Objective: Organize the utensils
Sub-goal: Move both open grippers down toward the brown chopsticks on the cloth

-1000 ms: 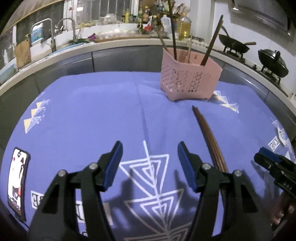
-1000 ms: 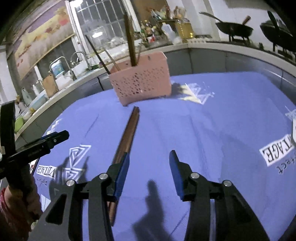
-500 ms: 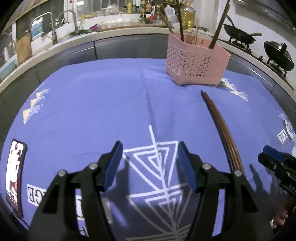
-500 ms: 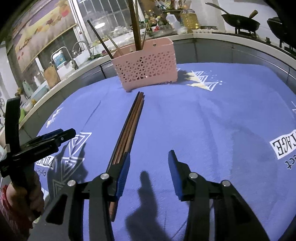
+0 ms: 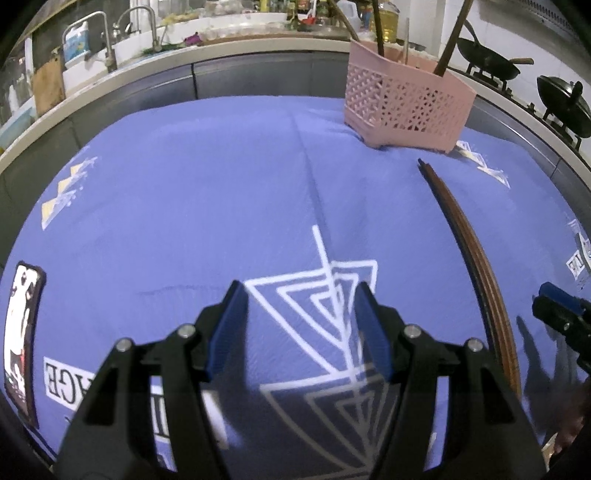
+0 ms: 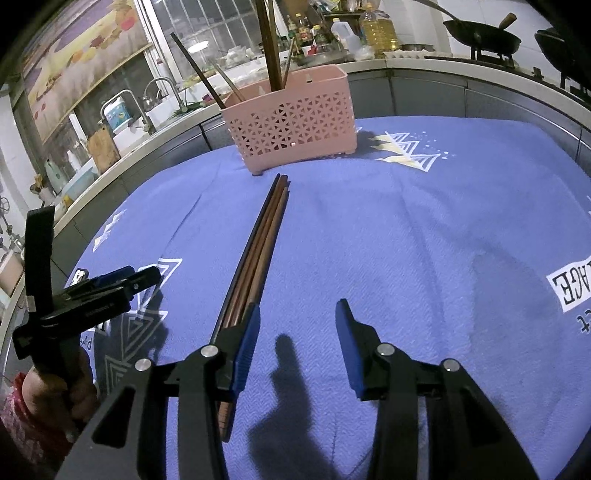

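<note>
A bundle of brown chopsticks (image 6: pixel 260 247) lies on the blue tablecloth (image 6: pixel 424 240), pointing at a pink perforated utensil basket (image 6: pixel 291 133) that holds several upright utensils. In the left wrist view the chopsticks (image 5: pixel 469 243) lie at the right and the basket (image 5: pixel 406 107) stands at the back right. My right gripper (image 6: pixel 297 325) is open and empty, its left finger over the near end of the chopsticks. My left gripper (image 5: pixel 301 314) is open and empty above the cloth, left of the chopsticks; it also shows in the right wrist view (image 6: pixel 122 284).
A phone (image 5: pixel 20 336) lies at the cloth's left edge. A counter with sink and taps (image 5: pixel 110 48) runs behind the table. Woks (image 5: pixel 557 99) sit on a stove at the back right. Bottles (image 6: pixel 376 33) stand behind the basket.
Both grippers have pulled back from the basket and tilted down, so more of the cloth and chopsticks shows. Both stay open. The chopsticks have not moved.
</note>
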Demonstrator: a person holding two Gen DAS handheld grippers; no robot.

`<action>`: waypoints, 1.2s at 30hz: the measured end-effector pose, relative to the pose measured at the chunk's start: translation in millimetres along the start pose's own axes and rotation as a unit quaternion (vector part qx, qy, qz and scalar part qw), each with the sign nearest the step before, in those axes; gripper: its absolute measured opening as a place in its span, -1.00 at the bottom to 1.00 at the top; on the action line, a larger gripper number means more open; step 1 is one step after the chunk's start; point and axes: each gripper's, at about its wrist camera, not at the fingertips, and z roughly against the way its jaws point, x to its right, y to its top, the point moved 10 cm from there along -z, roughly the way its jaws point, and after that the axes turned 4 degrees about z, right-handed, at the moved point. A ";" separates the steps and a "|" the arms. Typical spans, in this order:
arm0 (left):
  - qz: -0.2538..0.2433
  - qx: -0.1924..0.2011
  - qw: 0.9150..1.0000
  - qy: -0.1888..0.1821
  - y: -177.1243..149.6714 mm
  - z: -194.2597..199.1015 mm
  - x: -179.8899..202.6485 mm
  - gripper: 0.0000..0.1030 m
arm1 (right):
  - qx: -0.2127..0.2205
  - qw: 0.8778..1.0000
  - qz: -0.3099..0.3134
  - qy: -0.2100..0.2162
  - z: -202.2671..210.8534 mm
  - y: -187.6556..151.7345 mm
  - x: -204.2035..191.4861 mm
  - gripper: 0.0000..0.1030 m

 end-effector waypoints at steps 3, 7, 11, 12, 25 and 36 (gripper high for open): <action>-0.005 0.003 1.000 0.003 -0.2 -0.4 0.5 0.15 | -0.002 1.000 -0.002 0.000 -1.2 -1.4 0.4 -0.17; -0.012 0.008 1.000 0.008 -0.8 -1.0 0.4 0.15 | -0.007 1.000 -0.014 0.003 -3.9 -3.8 3.0 -0.17; -0.013 0.008 1.000 0.009 -0.6 -1.0 0.8 0.15 | -0.009 1.000 -0.022 0.004 -4.3 -5.2 5.6 -0.17; -0.014 0.009 1.000 0.010 -0.6 -1.1 1.0 0.15 | -0.009 1.000 -0.022 0.005 -3.8 -5.2 5.3 -0.17; -0.017 0.009 1.000 0.012 -1.7 -1.6 4.1 0.19 | -0.013 1.000 -0.017 0.017 -5.1 -6.3 -4.4 -0.17; -0.017 0.010 1.000 0.010 -2.2 -2.0 5.9 0.21 | -0.021 1.000 0.008 0.011 -10.3 -10.6 -16.6 -0.17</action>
